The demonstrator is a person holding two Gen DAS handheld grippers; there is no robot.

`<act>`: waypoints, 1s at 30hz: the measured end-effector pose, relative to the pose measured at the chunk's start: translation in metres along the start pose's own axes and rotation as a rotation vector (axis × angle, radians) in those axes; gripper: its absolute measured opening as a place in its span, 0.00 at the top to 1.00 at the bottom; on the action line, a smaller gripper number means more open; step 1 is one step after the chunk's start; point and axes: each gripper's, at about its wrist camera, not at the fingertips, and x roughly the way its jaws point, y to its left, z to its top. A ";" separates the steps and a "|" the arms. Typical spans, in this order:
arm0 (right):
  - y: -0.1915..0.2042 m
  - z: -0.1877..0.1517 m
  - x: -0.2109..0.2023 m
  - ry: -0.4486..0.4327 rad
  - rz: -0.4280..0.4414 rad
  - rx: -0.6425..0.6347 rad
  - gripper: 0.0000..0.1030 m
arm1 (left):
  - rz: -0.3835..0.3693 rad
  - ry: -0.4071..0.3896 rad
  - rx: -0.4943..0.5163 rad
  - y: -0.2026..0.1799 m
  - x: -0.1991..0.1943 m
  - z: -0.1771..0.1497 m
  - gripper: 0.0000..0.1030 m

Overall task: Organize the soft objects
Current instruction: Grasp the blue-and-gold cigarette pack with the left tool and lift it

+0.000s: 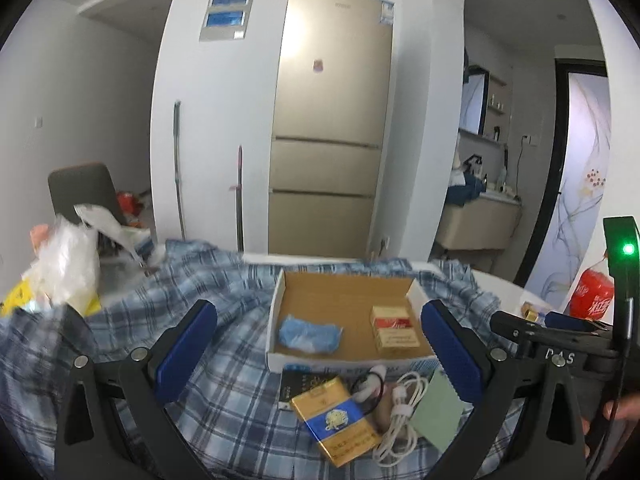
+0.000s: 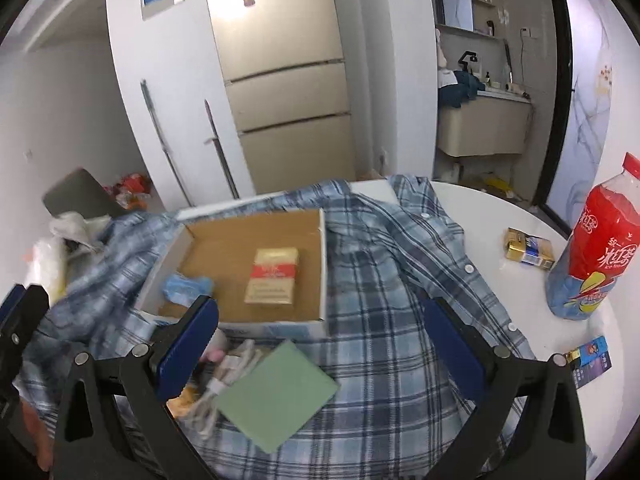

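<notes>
Left wrist view shows the left gripper (image 1: 320, 354) spread wide with nothing between its pads, hanging above a small heap lying on the shirt (image 1: 224, 396): a yellow-and-blue pack (image 1: 336, 420), a white cable (image 1: 400, 412) and a green card (image 1: 438, 410). The right gripper (image 2: 320, 344) is likewise released and empty, with the same card (image 2: 276, 396) and cable (image 2: 224, 376) just under its left finger and plaid cloth filling the rest of its gap. Just beyond the heap sits the box (image 1: 276, 316), resting on the shirt, holding a blue crumpled soft thing (image 1: 310, 334) and a red-and-white pack (image 1: 394, 330). Since the shirt is the large soft item and it lies under everything, I judge the step in hand to be clearing or gathering it, and doing that well means not tugging the cloth while the box and heap still weigh on it, or they may spill. A sound approach would be to lift the loose hard items off first, then pinch the shirt at a free fold, such as the button edge (image 2: 468, 268) to the right, where the cloth is bare. To the right on the table (image 2: 520, 224) stand a red bottle (image 2: 600, 240) and a gold pack (image 2: 528, 248), well apart from the shirt's middle; a wide sweep could knock the bottle. At the far left lies crumpled plastic (image 1: 68, 264), blurred.
</notes>
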 end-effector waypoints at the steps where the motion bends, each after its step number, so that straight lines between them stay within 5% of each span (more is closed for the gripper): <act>1: 0.001 -0.004 0.005 0.011 -0.004 -0.008 0.00 | -0.001 0.020 -0.006 0.002 0.006 -0.004 0.00; 8: 0.001 -0.029 0.050 0.191 0.005 -0.014 0.01 | -0.004 0.268 -0.053 0.013 0.058 -0.047 0.00; 14: -0.010 -0.047 0.079 0.429 0.160 0.104 0.01 | -0.020 0.402 -0.111 0.018 0.081 -0.066 0.00; 23: -0.025 -0.054 0.093 0.490 0.199 0.232 0.01 | -0.025 0.489 -0.060 0.008 0.098 -0.074 0.00; 30: -0.009 -0.050 0.081 0.427 0.214 0.136 0.01 | -0.026 0.554 -0.016 0.000 0.110 -0.082 0.12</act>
